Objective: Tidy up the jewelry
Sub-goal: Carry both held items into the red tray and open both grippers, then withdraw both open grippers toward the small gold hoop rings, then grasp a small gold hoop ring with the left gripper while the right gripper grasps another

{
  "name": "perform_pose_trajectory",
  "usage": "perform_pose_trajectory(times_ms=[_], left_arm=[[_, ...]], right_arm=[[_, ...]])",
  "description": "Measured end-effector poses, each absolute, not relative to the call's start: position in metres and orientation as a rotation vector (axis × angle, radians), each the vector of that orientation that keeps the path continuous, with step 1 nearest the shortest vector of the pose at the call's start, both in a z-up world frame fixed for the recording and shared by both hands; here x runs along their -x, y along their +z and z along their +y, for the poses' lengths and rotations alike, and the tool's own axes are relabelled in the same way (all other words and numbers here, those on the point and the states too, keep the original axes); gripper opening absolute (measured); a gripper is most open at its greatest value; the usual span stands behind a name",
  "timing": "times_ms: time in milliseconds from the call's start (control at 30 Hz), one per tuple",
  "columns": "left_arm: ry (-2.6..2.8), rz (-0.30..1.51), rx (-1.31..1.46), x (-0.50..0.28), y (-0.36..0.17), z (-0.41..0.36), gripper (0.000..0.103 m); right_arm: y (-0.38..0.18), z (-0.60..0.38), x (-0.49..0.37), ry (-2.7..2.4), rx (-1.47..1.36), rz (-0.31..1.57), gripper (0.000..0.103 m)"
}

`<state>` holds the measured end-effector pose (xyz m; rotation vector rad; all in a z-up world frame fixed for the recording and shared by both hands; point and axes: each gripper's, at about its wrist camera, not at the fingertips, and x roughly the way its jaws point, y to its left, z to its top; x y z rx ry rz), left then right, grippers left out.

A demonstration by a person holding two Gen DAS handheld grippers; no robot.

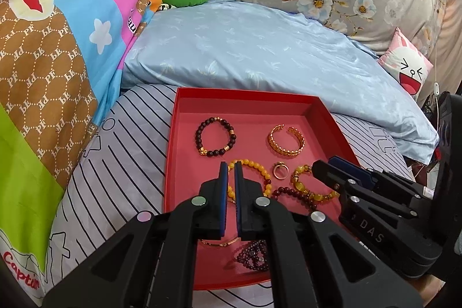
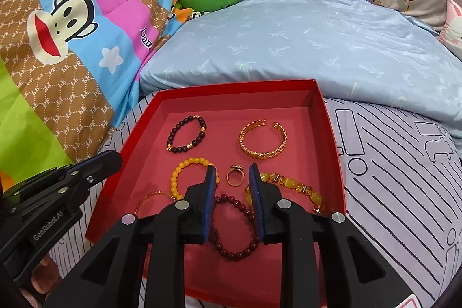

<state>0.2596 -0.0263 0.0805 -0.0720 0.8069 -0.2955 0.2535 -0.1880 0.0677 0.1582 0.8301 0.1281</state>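
The gold ring [image 2: 235,178] sits mid-tray [image 2: 332,134], dead ahead of the right gripper [image 2: 231,173], framed in its partly open, empty jaws. The left gripper [image 1: 230,169] is pinched shut, holding nothing, off toward the yellow bead bracelet [image 2: 187,172]. Right one's clearly closer.

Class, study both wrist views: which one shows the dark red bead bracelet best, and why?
The right wrist view: the dark red bead bracelet lies almost whole between the right gripper fingers in the red tray. The left wrist view shows only part of it, between the two black grippers.
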Motion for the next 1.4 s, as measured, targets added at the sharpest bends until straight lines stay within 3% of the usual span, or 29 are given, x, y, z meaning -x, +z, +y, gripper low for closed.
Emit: perform_pose_trajectory(times_ms=[400,500,633,833,1000,1400], left_arm=[[-0.302,0.795,0.038,-0.223,0.088,-0.036,0.005],[-0.309,0.79,0.037,-0.209,0.091,-0.036,0.009],[-0.319,0.78,0.038,-0.185,0.094,-0.036,0.023],[-0.325,0.799,0.031,-0.155,0.087,-0.038,0.026],[-0.329,0.827,0.033,-0.128,0.07,-0.036,0.035],[-0.311,0.91,0.034,-0.079,0.025,-0.036,0.043]], right_arm=[[0.081,-0.192,-0.203,0.124,-0.174,0.791,0.028],[0.084,-0.192,-0.184,0.109,-0.151,0.779,0.028],[0.087,-0.197,-0.157,0.091,-0.134,0.764,0.03],[0.082,-0.207,-0.116,0.059,-0.118,0.767,0.032],[0.065,-0.218,-0.084,0.037,-0.147,0.803,0.037],[0.02,-0.227,-0.038,-0.021,-0.183,0.895,0.037]])
